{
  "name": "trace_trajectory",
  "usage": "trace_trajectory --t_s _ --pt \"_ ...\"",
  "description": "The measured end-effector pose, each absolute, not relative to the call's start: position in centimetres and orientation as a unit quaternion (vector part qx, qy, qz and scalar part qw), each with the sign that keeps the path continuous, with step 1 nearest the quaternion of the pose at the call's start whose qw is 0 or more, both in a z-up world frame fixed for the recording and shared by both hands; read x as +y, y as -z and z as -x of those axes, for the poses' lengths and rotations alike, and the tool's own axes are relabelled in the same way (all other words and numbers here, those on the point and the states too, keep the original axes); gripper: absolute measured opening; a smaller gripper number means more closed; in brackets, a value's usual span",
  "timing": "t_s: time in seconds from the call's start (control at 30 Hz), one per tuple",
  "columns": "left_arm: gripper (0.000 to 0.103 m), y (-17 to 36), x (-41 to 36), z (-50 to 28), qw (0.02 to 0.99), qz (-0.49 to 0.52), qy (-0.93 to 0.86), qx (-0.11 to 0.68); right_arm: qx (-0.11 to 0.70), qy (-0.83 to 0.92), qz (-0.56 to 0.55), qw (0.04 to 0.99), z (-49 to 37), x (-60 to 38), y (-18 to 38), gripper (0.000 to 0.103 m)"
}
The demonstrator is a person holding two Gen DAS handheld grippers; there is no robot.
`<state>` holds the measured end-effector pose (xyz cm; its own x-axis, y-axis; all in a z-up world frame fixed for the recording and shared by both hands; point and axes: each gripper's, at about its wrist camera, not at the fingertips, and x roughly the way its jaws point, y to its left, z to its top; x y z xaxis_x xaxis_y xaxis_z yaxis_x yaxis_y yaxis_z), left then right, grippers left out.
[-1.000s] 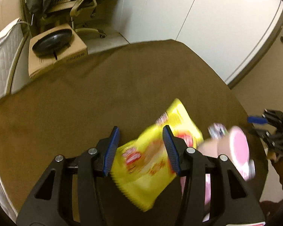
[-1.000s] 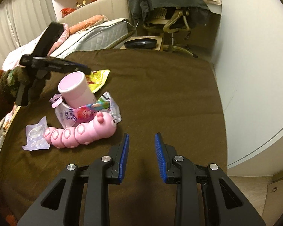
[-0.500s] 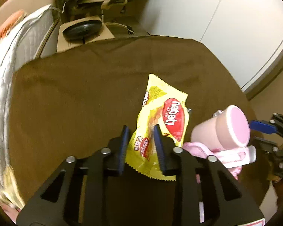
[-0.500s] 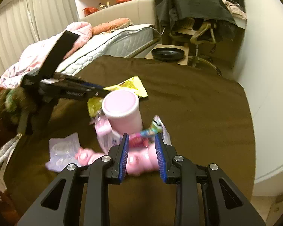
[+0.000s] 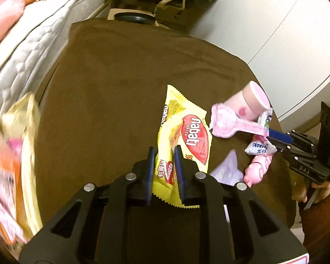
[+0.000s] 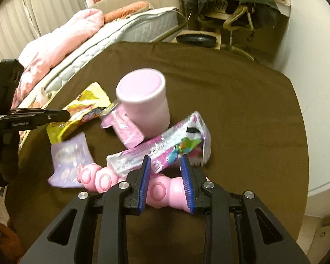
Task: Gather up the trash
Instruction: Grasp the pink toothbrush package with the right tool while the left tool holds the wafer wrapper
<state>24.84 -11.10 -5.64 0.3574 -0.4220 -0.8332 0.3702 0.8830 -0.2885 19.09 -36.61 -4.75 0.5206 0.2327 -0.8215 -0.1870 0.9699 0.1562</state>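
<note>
While the left gripper [image 5: 164, 156] is closing on the yellow wafer wrapper [image 5: 185, 139], pads pinching it, the right gripper [image 6: 165, 169] hangs half-open astride the pink caterpillar toy [image 6: 162, 190].

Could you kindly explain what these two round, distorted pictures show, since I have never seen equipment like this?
There is no machine here: a person holds a hand-operated gripper in each hand, and a wide-angle camera on each looks forward along its two blue-padded fingers.

In the left camera's picture, the left gripper is closing its fingers on a yellow wafer packet.

In the right camera's picture, the right gripper stands over a pink caterpillar toy, whether gripping it is unclear.

On the brown cloth also lie a pink cup, a colourful wrapper and a pale purple pack.
</note>
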Motion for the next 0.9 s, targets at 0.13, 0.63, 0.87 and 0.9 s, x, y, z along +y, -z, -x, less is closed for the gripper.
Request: trace_trajectory --t_s 0.13,0.63,0.87,0.9 --pt "0.017 5.5 -10.1 -22.4 0.829 0.034 0.238 0.506 0.492 -0.127 -0.009 0.861 -17.4 -36.2 4.6 0.027" --pt "0.016 5.4 -7.1 -17.5 0.842 0.075 0.217 0.488 0.48 -0.106 -0.061 0.869 -14.8 -35.8 4.3 0.01" --pt "0.015 3.5 -5.8 -16.5 0.856 0.076 0.213 0.464 0.439 -0.109 -0.064 0.889 -14.3 -34.8 1.6 0.004" --pt "0.015 3.1 -5.6 -16.3 0.859 0.077 0.213 0.459 0.435 -0.109 -0.062 0.892 -14.2 -34.7 1.2 0.004"
